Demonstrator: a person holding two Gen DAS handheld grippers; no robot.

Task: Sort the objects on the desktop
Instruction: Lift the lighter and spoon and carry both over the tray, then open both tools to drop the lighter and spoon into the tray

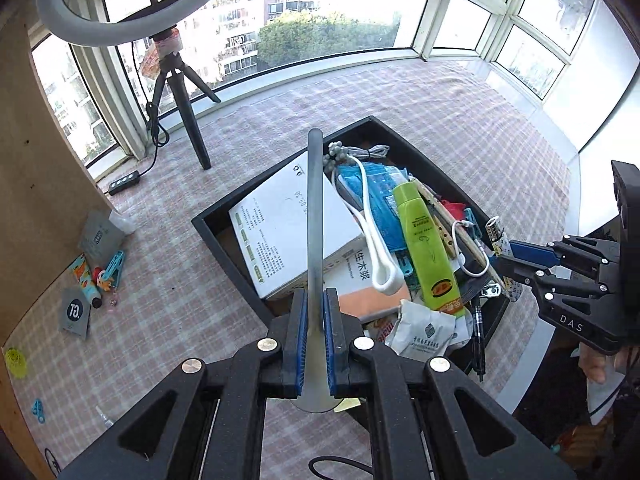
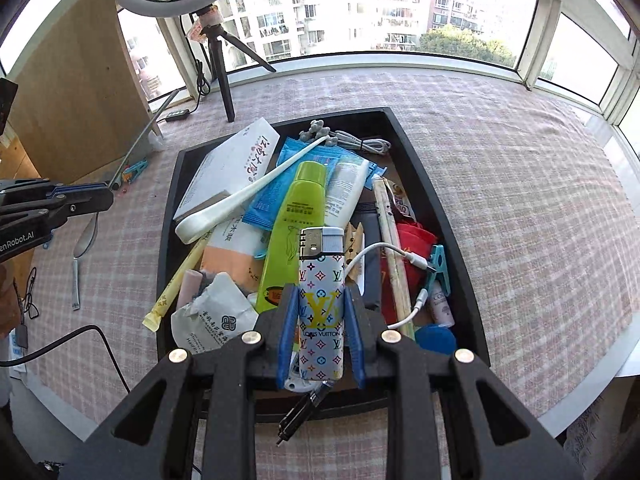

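My left gripper [image 1: 315, 296] is shut on a long grey metal spoon [image 1: 315, 220], whose handle points away over a black tray [image 1: 228, 264]. That tray is piled with a white box [image 1: 280, 220], a green tube [image 1: 428, 248], blue packets, a white loop strap and cables. My right gripper [image 2: 322, 292] is shut on a lighter with a colourful monogram print [image 2: 322, 280], held upright above the tray's [image 2: 424, 188] near end. In the left wrist view the right gripper [image 1: 500, 252] comes in from the right with the lighter [image 1: 495, 229]. The right wrist view shows the left gripper [image 2: 110, 192] and spoon [image 2: 144, 136] at the left.
A ring light on a black tripod [image 1: 188, 112] stands at the back left by the windows. A wooden board [image 1: 40, 200] walls the left side. Small packets and a blue clip [image 1: 114, 268] lie on the checked tablecloth left of the tray. The table edge runs along the right.
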